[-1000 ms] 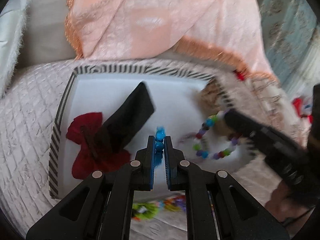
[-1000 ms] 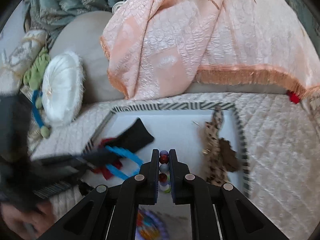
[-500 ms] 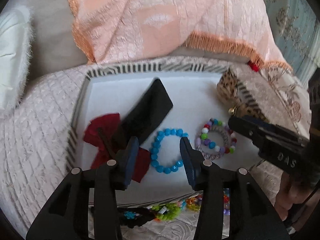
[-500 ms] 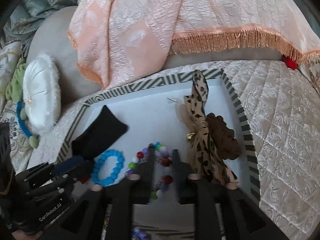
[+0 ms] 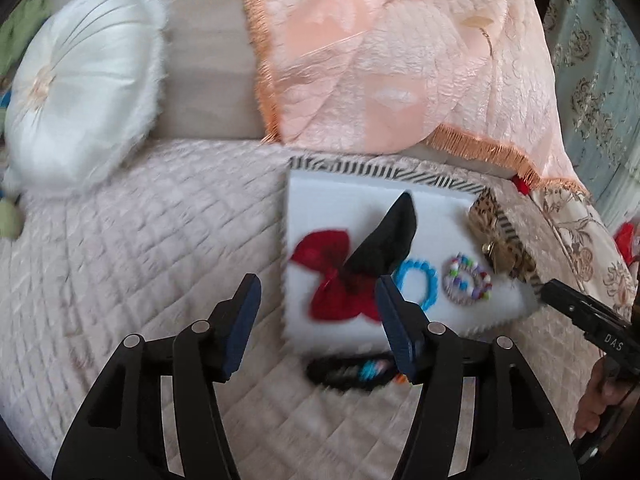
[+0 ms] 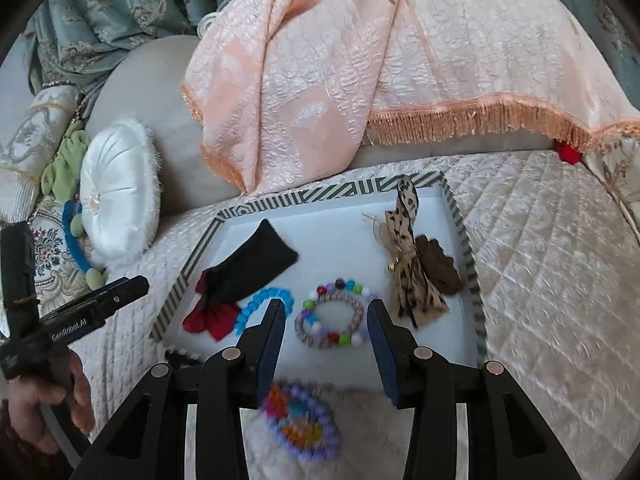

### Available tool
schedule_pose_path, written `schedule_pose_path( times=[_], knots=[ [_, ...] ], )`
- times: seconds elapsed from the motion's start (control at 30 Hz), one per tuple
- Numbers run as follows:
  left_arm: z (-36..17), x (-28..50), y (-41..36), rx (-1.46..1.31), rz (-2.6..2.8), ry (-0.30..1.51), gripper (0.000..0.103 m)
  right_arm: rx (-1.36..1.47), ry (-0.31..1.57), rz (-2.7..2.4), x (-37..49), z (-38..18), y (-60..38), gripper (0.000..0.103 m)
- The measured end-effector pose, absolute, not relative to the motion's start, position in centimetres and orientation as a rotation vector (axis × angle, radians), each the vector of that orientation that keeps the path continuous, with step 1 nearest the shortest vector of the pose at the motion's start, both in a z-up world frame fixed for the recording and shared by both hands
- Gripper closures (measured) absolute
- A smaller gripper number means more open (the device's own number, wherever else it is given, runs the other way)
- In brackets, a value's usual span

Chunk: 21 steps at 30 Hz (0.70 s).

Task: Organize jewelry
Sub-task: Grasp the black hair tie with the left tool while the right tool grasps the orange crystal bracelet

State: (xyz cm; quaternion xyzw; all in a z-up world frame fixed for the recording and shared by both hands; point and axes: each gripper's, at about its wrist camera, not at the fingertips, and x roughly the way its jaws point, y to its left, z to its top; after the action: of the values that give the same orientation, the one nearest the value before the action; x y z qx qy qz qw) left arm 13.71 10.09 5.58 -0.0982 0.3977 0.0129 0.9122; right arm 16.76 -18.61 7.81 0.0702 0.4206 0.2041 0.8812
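Observation:
A white tray with a striped rim [image 6: 466, 240] [image 5: 380, 170] lies on the quilted bed. In it lie a blue bead bracelet [image 6: 262, 304] [image 5: 416, 284], a multicoloured bead bracelet [image 6: 334, 318] [image 5: 468, 282], a red bow [image 6: 210, 316] [image 5: 328, 280], a black pouch [image 6: 256, 264] [image 5: 386, 244] and a leopard-print bow [image 6: 408, 272] [image 5: 504, 240]. My left gripper [image 5: 316, 320] is open and empty over the quilt left of the tray. My right gripper [image 6: 326, 340] is open and empty just before the tray's near edge. A purple and orange bead bracelet [image 6: 302, 430] lies on the quilt below it.
A dark beaded piece [image 5: 352, 368] lies on the quilt by the tray's near edge. A white round cushion [image 5: 80, 92] [image 6: 118, 204] sits at the left. A peach fringed blanket [image 6: 380, 64] [image 5: 400, 52] drapes over the back.
Both grippers have opened and left their bracelets in the tray, blue from the left, multicoloured from the right. Both have since pulled back, the left one also swinging to the left.

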Motion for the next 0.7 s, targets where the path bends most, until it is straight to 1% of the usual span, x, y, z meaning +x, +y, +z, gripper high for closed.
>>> schedule_pose_path(
  times=[0.03, 0.17, 0.27, 0.33, 0.4, 0.5, 0.6, 0.7],
  knots=[
    [5.3, 13.1, 10.4, -0.200, 0.035, 0.830, 0.041, 0.137, 0.883, 0.422, 16.3, 7.7, -18.6, 0.063],
    [2.7, 11.0, 11.1, -0.176, 0.067, 0.905, 0.040, 0.072, 0.969, 0.387, 14.1, 6.1, -19.0, 0.062],
    [0.0, 10.5, 10.7, -0.220, 0.031, 0.996, 0.040, -0.011, 1.085, 0.379, 12.8, 3.6, -19.0, 0.062],
    [-0.4, 10.8, 10.0, -0.228, 0.007, 1.003, 0.040, -0.088, 1.156, 0.375, 12.3, 1.7, -18.8, 0.062],
    [-0.1, 11.1, 9.3, -0.214, 0.013, 0.964, 0.040, -0.127, 1.115, 0.389, 11.7, 1.6, -18.8, 0.062],
    [0.0, 11.7, 9.1, -0.220, 0.043, 0.910, 0.040, -0.134, 1.119, 0.398, 11.7, 1.7, -18.8, 0.060],
    [-1.4, 12.8, 8.8, -0.195, 0.047, 0.950, 0.040, -0.137, 1.126, 0.408, 11.8, 1.8, -18.6, 0.056],
    [-2.6, 13.6, 8.3, -0.138, 0.066, 0.965, 0.040, -0.154, 1.130, 0.420, 12.1, 1.6, -18.1, 0.049]
  ],
)
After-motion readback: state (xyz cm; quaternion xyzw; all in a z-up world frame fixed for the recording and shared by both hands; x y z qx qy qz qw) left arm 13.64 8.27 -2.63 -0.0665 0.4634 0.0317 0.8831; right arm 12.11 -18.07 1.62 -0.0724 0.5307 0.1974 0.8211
